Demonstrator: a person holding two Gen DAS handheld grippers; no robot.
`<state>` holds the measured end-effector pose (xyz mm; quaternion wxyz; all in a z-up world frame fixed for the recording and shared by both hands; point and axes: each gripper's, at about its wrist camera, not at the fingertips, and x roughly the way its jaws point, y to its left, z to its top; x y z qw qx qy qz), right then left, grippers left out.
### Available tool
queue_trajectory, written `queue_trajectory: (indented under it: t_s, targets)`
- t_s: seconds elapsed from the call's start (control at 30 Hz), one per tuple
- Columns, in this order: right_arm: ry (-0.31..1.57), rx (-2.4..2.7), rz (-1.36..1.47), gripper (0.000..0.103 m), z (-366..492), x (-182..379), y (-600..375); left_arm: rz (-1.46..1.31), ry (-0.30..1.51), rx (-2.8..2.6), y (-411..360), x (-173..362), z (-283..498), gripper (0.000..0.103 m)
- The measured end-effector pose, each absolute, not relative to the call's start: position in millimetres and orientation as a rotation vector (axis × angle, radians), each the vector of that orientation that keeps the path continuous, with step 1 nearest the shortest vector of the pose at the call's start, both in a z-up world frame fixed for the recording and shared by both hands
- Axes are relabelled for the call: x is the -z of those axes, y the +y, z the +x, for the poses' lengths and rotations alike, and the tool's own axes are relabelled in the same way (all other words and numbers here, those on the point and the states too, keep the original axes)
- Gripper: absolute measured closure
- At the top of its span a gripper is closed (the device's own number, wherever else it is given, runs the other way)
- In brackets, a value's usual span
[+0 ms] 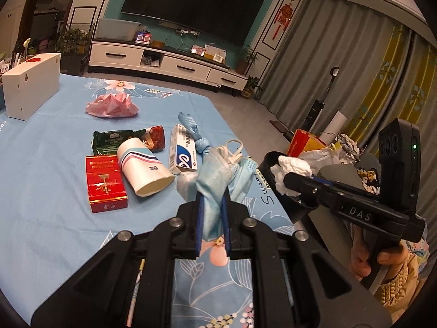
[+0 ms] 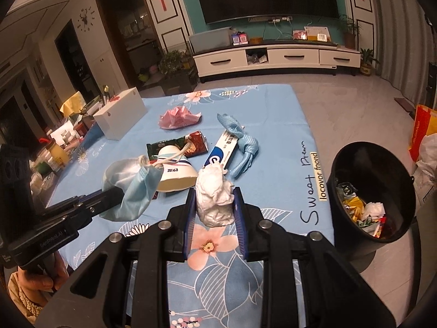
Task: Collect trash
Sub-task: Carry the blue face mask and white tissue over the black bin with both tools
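Note:
My left gripper (image 1: 212, 199) is shut on a light blue face mask (image 1: 218, 175), which hangs above the blue flowered tablecloth (image 1: 54, 164). My right gripper (image 2: 214, 199) is shut on a crumpled white tissue (image 2: 215, 194). In the right wrist view the mask (image 2: 128, 188) dangles from the left gripper at the left. The black trash bin (image 2: 374, 164) stands off the table's right edge with wrappers inside. On the cloth lie a paper cup (image 1: 144, 164), a red cigarette box (image 1: 105, 183), a green wrapper (image 1: 120, 139), a toothpaste box (image 1: 181, 147), a blue cloth bag (image 1: 194, 131) and a pink plastic bag (image 1: 112, 105).
A white cardboard box (image 1: 31, 84) stands at the table's far left. Beyond the bin are a red-yellow bag (image 2: 423, 125) and white bags on the floor. A TV cabinet (image 2: 275, 57) lines the far wall. A hand (image 1: 382, 257) holds the right gripper's handle.

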<state>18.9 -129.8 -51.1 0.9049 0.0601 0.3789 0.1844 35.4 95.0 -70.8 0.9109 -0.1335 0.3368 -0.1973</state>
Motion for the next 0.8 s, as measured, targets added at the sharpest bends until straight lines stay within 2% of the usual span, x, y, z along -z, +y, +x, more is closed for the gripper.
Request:
queue_trajectory:
  t_s: [0.8]
  targets:
    - [0.737,-0.331,0.217,0.076,13,48,-179,-0.203,0.705,0.420,64,60,35,0.090]
